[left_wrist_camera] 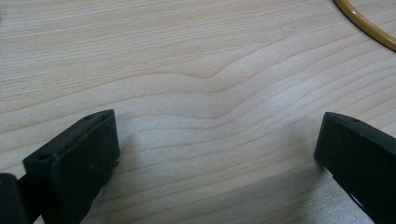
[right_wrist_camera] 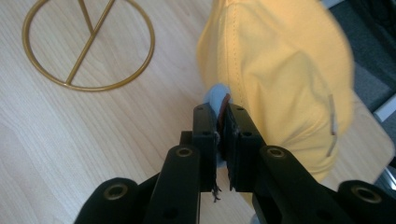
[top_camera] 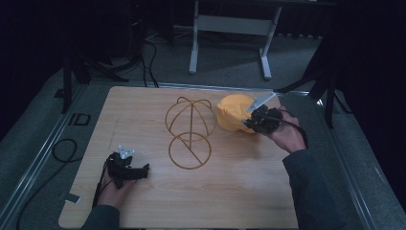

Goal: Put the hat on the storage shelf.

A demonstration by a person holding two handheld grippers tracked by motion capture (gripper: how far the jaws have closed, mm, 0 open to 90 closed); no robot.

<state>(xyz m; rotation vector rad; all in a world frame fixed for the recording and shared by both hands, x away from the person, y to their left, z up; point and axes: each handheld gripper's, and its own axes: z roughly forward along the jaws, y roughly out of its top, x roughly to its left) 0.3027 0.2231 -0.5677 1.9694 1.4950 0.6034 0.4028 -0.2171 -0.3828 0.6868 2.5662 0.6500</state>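
High view shows no readable writing or brand on the yellow cap (top_camera: 233, 112), which sits at about two o'clock on the worktop (top_camera: 239, 191), just right of the gold wire stand (top_camera: 189, 132). Right gripper (right_wrist_camera: 223, 122) is clamped on a tab at the cap's edge; the pinched bit is hard to make out. Left gripper (left_wrist_camera: 217, 140) rests at eight o'clock, jaws wide apart over bare wood.

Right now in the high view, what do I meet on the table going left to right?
Left tongs → gold wire stand → yellow cap → right tongs, shut on the cap's edge.
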